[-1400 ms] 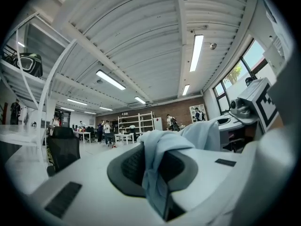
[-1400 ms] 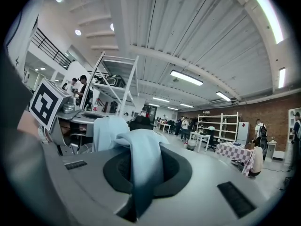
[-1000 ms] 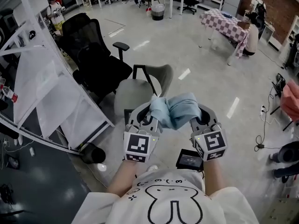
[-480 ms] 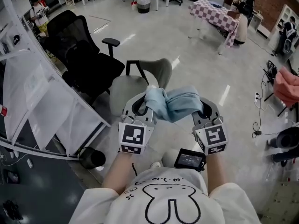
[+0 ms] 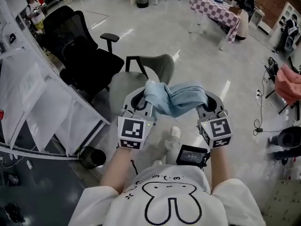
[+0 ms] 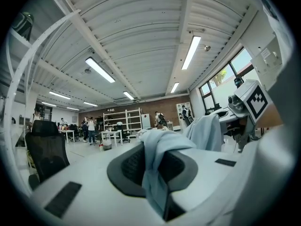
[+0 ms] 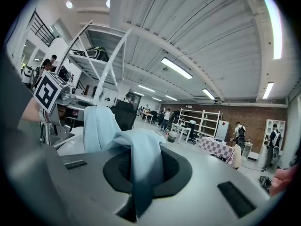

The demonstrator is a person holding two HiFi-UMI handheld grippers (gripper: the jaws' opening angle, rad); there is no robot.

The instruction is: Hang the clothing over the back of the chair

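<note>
A light blue piece of clothing [image 5: 175, 99] hangs bunched between my two grippers, in the air above the floor. My left gripper [image 5: 141, 101] is shut on its left end; the cloth [image 6: 157, 166] runs down through the closed jaws in the left gripper view. My right gripper [image 5: 208, 102] is shut on the other end, where the cloth [image 7: 141, 173] is pinched the same way. The grey chair [image 5: 136, 81] with a black frame stands just beyond and left of the grippers, its curved back [image 5: 162, 66] facing me.
A black office chair [image 5: 82, 55] stands left of the grey one. White angled panels [image 5: 42, 107] and a black bin [image 5: 92, 157] sit at the left. A checkered table [image 5: 217, 16] and people are far off. Cables [image 5: 263, 121] lie at the right.
Both grippers, with the cloth stretched between them, have drifted slightly apart. The grey chair now sits a little closer to the left gripper.
</note>
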